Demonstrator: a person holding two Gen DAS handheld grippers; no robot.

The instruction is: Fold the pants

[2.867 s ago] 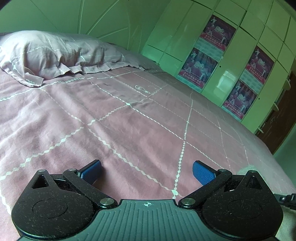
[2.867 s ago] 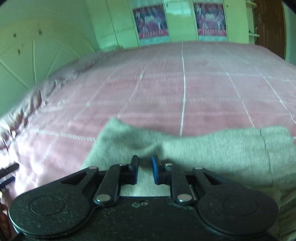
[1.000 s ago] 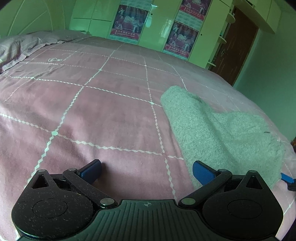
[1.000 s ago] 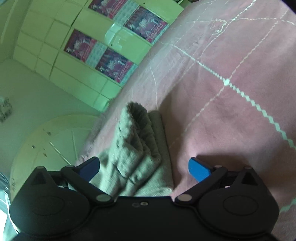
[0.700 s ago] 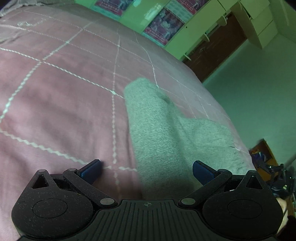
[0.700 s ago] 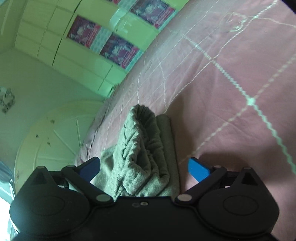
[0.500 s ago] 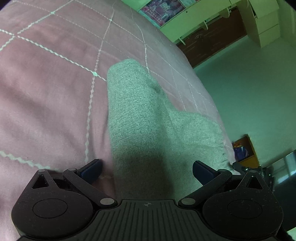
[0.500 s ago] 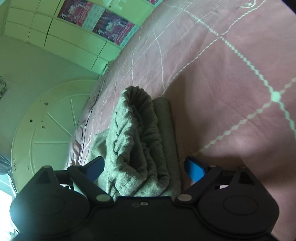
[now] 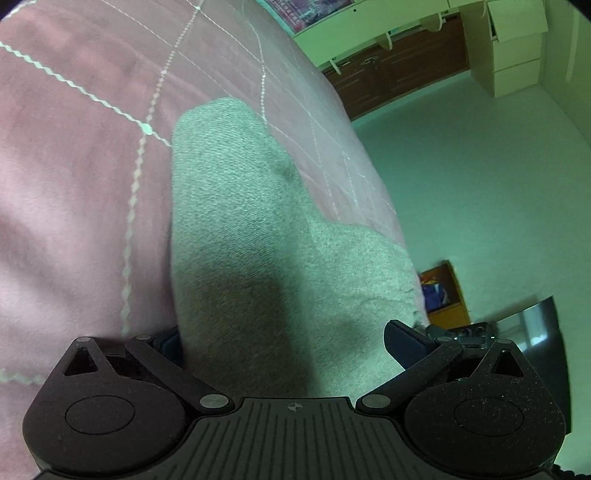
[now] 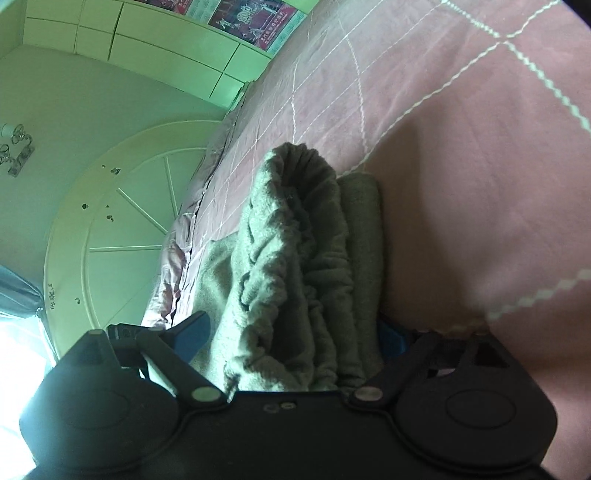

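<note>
The pants (image 9: pixel 236 229) are grey-green, a plain fuzzy knit. The bedspread (image 9: pixel 74 166) is dusty pink — crossed by thin white zigzag lines in a wide grid. Both grippers are black with blue pads (image 9: pixel 402 341); the wardrobe (image 10: pixel 155 48) is pale green.

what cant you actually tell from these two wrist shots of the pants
- Left wrist view: the near end of the pants runs under the left gripper, whose body hides it; its left fingertip is tucked behind the cloth edge.
- Right wrist view: the right gripper straddles the gathered pants; whether its pads touch the cloth is hidden by folds.
- Both views: the full fold count is unreadable, and the posters are cut off and too small to read.
</note>
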